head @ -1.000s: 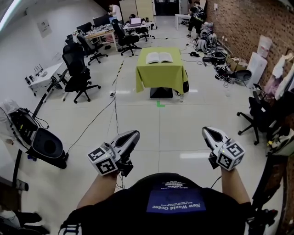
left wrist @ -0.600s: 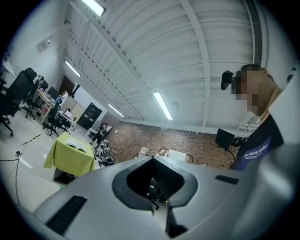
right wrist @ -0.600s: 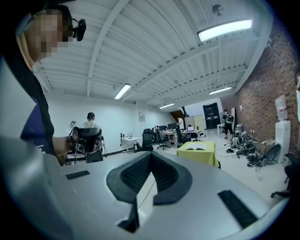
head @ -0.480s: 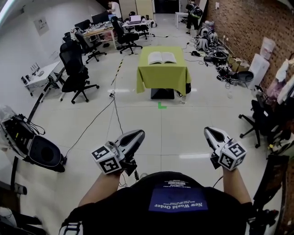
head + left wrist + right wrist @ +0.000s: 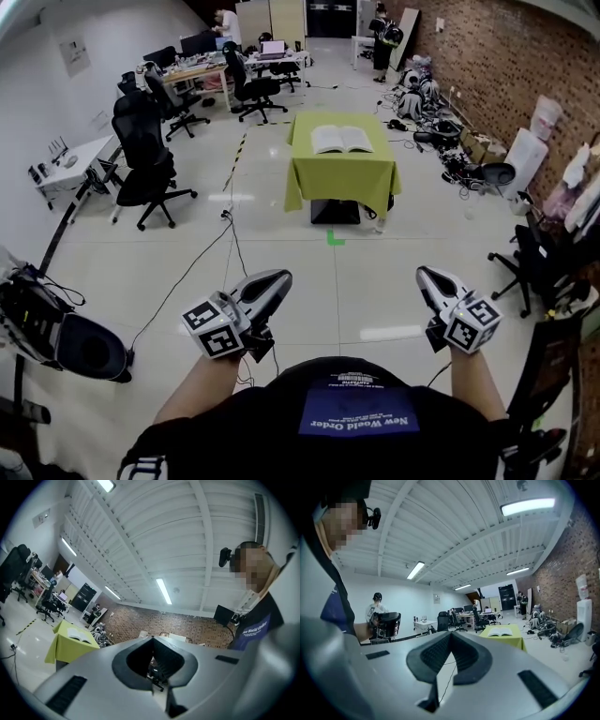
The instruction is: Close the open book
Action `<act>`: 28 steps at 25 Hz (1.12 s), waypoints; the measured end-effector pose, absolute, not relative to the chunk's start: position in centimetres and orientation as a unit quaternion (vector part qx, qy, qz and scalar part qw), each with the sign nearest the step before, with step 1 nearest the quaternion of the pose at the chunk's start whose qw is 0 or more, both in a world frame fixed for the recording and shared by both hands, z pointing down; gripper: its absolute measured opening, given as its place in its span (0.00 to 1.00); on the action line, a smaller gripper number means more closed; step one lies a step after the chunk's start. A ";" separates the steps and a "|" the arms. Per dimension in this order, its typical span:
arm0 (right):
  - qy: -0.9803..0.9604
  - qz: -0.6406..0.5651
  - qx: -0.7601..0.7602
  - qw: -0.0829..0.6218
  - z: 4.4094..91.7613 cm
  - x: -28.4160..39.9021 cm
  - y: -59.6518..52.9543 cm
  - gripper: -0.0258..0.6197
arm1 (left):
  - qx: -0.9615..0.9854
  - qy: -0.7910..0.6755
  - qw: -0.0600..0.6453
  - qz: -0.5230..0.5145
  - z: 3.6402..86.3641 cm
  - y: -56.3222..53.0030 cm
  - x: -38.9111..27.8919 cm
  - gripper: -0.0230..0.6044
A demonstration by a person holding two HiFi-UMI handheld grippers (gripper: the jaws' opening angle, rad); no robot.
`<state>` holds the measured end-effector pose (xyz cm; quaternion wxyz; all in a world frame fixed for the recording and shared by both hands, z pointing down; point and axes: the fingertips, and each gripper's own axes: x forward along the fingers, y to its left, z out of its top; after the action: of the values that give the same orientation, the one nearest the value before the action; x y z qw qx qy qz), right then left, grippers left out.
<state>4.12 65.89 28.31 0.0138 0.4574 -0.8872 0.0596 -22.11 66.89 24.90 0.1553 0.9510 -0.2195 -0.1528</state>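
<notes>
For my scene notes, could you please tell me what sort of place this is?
Probably an open-plan office or lab: desks with monitors, wheeled office chairs and a brick wall.

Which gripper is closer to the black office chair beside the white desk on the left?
Left. The left gripper is nearer the camera than the chair and to its right. The right gripper is even farther right, on the person's other side.

Head view from above, steeply down — gripper views forward, distant book shared
</notes>
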 end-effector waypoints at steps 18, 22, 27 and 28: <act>-0.924 0.067 0.376 0.010 28.5 5.3 42.8 0.02 | 0.928 -0.301 0.152 -0.161 25.3 47.8 -20.3 0.05; -0.935 0.049 0.352 0.016 27.3 8.8 36.5 0.02 | 0.924 -0.314 0.141 -0.169 24.2 42.5 -16.0 0.05; -0.940 0.040 0.339 0.013 27.0 11.8 29.9 0.02 | 0.924 -0.311 0.146 -0.170 24.1 36.6 -11.6 0.05; -0.940 0.043 0.338 0.011 27.0 12.2 29.0 0.02 | 0.925 -0.310 0.148 -0.164 24.2 35.8 -10.9 0.05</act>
<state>12.19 29.01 27.05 0.0114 0.3383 -0.9400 0.0430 -10.93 35.76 24.17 0.1476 0.9250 -0.3096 -0.1637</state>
